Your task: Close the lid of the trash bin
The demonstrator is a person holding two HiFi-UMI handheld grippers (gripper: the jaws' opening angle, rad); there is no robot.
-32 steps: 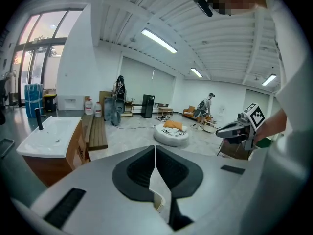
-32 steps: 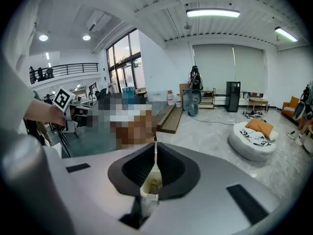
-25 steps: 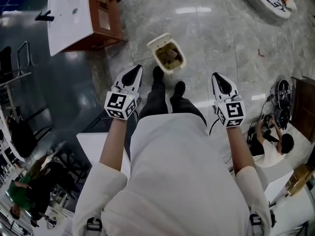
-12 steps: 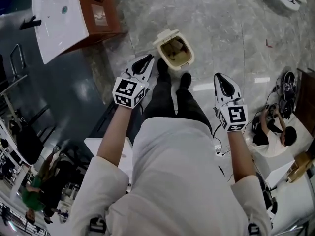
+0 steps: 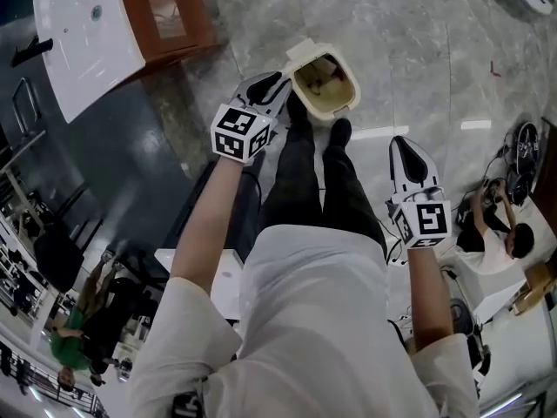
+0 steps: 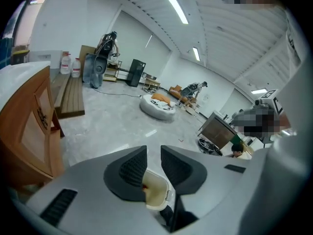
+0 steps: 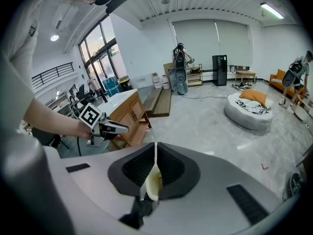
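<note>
A cream trash bin (image 5: 329,111) stands on the marble floor just ahead of my shoes, its lid (image 5: 300,50) tipped up at the far side and some rubbish inside. My left gripper (image 5: 277,82) hangs beside the bin's left rim, apart from it. Its jaws are opening with nothing between them, and the bin (image 6: 156,195) shows below through the gap of the left gripper (image 6: 153,148). My right gripper (image 5: 402,143) is further back at the right, away from the bin. The right gripper (image 7: 156,145) is shut on nothing, with the bin (image 7: 153,187) beyond its tips.
A white sink (image 5: 78,33) on a brown wooden cabinet (image 5: 170,11) stands left of the bin. My legs and shoes (image 5: 339,133) are right behind it. A seated person (image 5: 500,225) and cables are at the right. A round white cushion (image 7: 249,109) lies further off.
Both grippers have sunk toward the floor. The left one has travelled forward to the bin's left side and its jaws have parted. The bin now looks nearer.
</note>
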